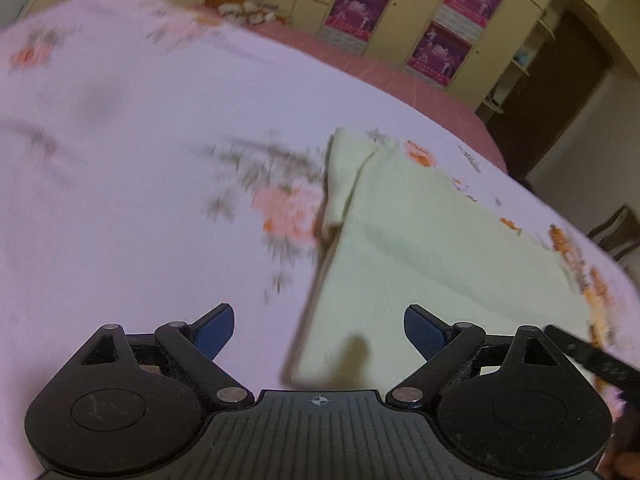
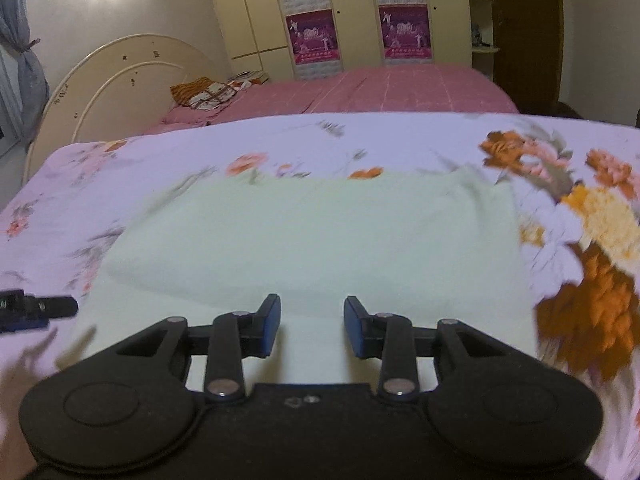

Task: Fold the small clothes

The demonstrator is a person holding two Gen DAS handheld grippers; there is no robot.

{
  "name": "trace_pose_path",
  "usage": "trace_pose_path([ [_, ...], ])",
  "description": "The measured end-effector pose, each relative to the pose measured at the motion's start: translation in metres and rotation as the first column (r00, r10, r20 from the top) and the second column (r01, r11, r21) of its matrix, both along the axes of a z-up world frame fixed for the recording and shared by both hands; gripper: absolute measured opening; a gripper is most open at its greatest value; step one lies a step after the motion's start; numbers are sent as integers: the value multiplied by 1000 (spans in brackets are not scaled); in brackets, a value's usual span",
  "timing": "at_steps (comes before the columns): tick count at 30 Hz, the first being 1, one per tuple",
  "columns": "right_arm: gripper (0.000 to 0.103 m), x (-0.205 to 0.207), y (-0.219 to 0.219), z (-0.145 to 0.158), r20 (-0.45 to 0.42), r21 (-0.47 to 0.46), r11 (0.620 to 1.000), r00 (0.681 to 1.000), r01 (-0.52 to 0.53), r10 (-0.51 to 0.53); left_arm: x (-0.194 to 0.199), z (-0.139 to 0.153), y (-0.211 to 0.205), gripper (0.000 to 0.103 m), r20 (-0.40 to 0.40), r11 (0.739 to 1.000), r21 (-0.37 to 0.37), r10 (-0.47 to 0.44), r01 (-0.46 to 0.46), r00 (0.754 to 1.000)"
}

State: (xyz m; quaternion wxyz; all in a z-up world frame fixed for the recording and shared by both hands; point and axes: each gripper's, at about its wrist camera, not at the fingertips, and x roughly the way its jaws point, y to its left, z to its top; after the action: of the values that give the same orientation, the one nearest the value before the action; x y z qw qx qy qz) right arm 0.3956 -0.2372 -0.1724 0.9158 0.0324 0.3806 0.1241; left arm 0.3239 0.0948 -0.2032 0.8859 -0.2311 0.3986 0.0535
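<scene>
A pale green garment (image 2: 312, 236) lies flat and folded into a rectangle on a white floral bedsheet (image 2: 120, 168). In the left wrist view the garment (image 1: 420, 248) lies to the right, with a folded flap at its far left corner. My left gripper (image 1: 319, 328) is open wide and empty, just above the garment's near left edge. My right gripper (image 2: 312, 326) is open and empty, over the near middle of the garment. The tip of the left gripper (image 2: 36, 312) shows at the left of the right wrist view.
A pink bedspread (image 2: 380, 88) covers the bed beyond the sheet, with a bundle of orange checked cloth (image 2: 204, 92) near the rounded headboard (image 2: 120, 80). Cream wardrobes with magenta posters (image 2: 312, 32) stand behind. A dark doorway (image 2: 524, 32) is at the right.
</scene>
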Motion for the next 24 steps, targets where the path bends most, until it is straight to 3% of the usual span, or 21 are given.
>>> trace_pose_path([
  [3, 35, -9, 6, -2, -7, 5, 1000, 1000, -11, 11, -15, -8, -1, 90, -12, 995, -99, 8, -9, 1000],
  [6, 36, -19, 9, -3, -12, 9, 1000, 1000, -15, 15, -25, -21, -6, 77, -32, 974, -227, 5, -12, 999],
  [8, 37, -24, 10, -5, -14, 6, 1000, 1000, -18, 18, -27, -31, -11, 75, -34, 955, -295, 12, -21, 999],
  [16, 39, -32, 9, -10, -11, 14, 1000, 1000, -9, 9, -6, -48, -32, 75, 62, 917, -396, 71, -41, 996],
  [23, 40, -20, 15, -14, -3, 9, 1000, 1000, -23, 23, 28, -58, -37, 74, 142, 886, -454, 178, -96, 974],
  [24, 40, -17, 17, -14, 1, 3, 1000, 1000, -25, 25, 31, -59, -37, 64, 148, 883, -457, 192, -105, 970],
])
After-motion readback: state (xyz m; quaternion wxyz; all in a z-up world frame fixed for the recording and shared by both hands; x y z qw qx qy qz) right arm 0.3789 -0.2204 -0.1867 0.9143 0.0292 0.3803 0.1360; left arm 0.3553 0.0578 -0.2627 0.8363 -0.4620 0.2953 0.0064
